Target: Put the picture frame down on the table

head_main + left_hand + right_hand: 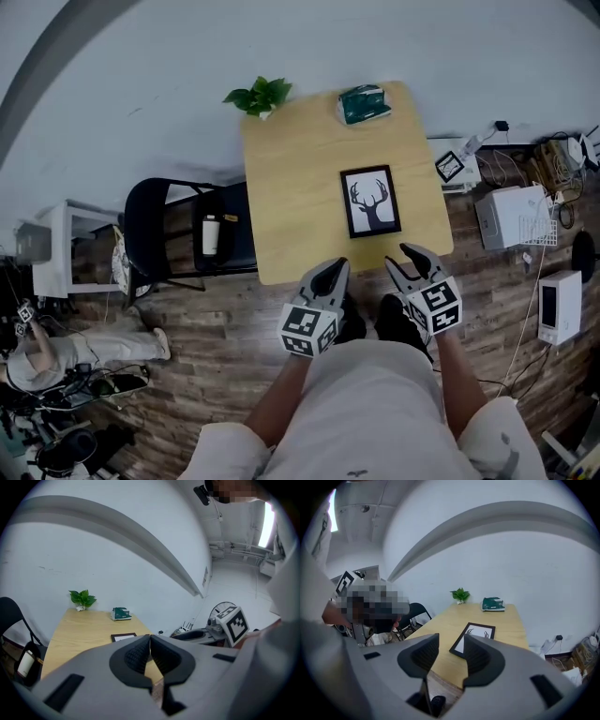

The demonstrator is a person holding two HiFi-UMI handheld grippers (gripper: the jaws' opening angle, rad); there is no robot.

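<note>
The black picture frame (pixel 370 201) with a deer-antler print lies flat on the wooden table (pixel 300 178), towards its near right side. In the right gripper view the frame (pixel 474 637) lies just beyond the jaws; the left gripper view shows only the frame's (pixel 123 637) far edge. Both grippers hang close to my body, short of the table's near edge. My left gripper (pixel 335 270) (pixel 150 641) is shut with nothing in it. My right gripper (pixel 406 260) (pixel 451 645) is open and empty.
A small green plant (pixel 259 96) and a green tissue box (pixel 364 103) sit at the table's far edge. A black folding chair (pixel 173 234) holding a bottle stands left of the table. White devices and cables (pixel 516 216) crowd the floor on the right. Another person (pixel 56 347) is at far left.
</note>
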